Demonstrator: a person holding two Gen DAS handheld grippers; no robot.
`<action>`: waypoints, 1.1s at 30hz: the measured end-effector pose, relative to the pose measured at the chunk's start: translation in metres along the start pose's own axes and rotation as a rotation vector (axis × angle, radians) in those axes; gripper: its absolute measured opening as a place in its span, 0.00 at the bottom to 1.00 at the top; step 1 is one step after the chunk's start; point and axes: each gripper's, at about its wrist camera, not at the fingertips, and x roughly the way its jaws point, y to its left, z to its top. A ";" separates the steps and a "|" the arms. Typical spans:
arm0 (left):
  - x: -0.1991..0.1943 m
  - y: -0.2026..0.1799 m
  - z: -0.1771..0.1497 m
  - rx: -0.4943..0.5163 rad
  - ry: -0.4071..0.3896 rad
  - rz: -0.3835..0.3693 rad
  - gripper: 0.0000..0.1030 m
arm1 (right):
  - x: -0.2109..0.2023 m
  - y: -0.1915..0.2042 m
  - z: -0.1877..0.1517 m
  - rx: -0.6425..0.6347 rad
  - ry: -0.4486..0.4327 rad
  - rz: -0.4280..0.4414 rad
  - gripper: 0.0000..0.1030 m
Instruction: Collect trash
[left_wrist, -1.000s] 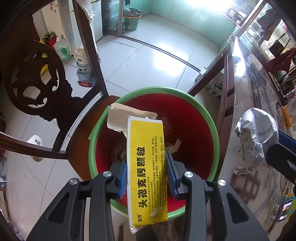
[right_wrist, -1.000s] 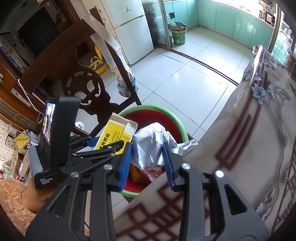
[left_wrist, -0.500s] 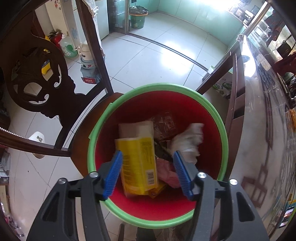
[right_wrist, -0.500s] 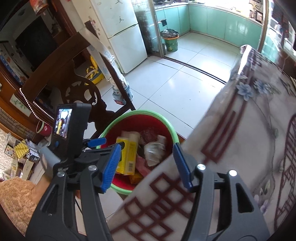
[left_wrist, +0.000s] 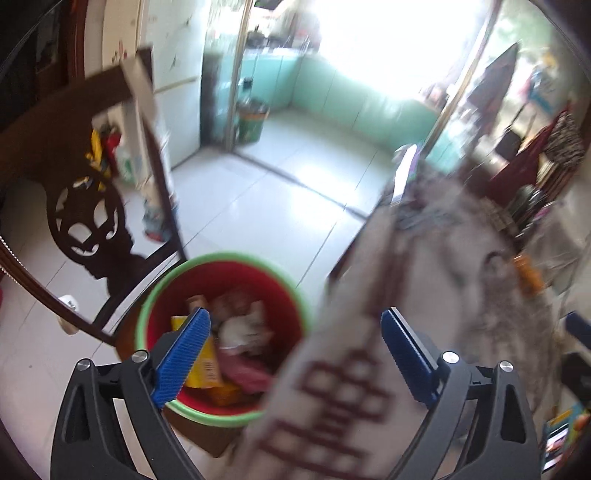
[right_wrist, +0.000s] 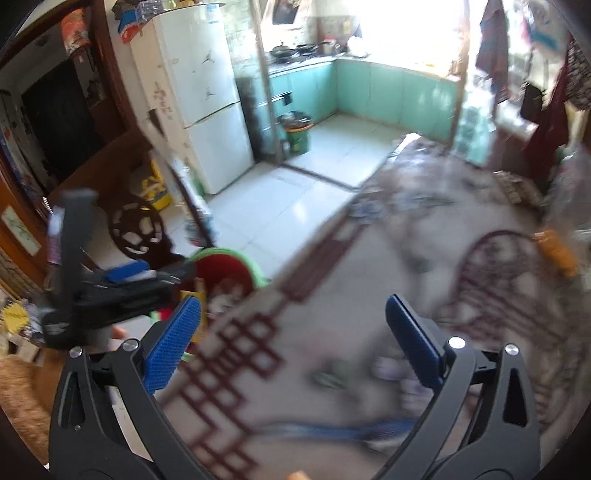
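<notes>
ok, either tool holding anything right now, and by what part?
Nothing held. Left tool and right tool both have jaws opening with nothing between the pads. The yellow box and crumpled paper lie in the red bucket.

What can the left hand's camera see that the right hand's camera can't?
Only the left wrist view looks down into the red bin, so the yellow box and crumpled white wrapper inside show clearly, though blurred. Only the right wrist view shows the whole white fridge, the stove with pans, and the left gripper from the side. Both show the carved wooden chair, the green kitchen bin, the patterned tablecloth, and wide-apart, opening jaws holding nothing; the right gripper sits over the cloth.
</notes>
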 end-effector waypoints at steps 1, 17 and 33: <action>-0.012 -0.014 -0.002 -0.002 -0.026 -0.023 0.92 | -0.013 -0.012 -0.004 0.003 -0.013 -0.024 0.95; -0.163 -0.200 -0.049 0.145 -0.459 -0.065 0.92 | -0.189 -0.119 -0.052 0.106 -0.438 -0.370 0.96; -0.190 -0.255 -0.080 0.244 -0.483 -0.010 0.92 | -0.204 -0.151 -0.066 0.209 -0.303 -0.246 0.96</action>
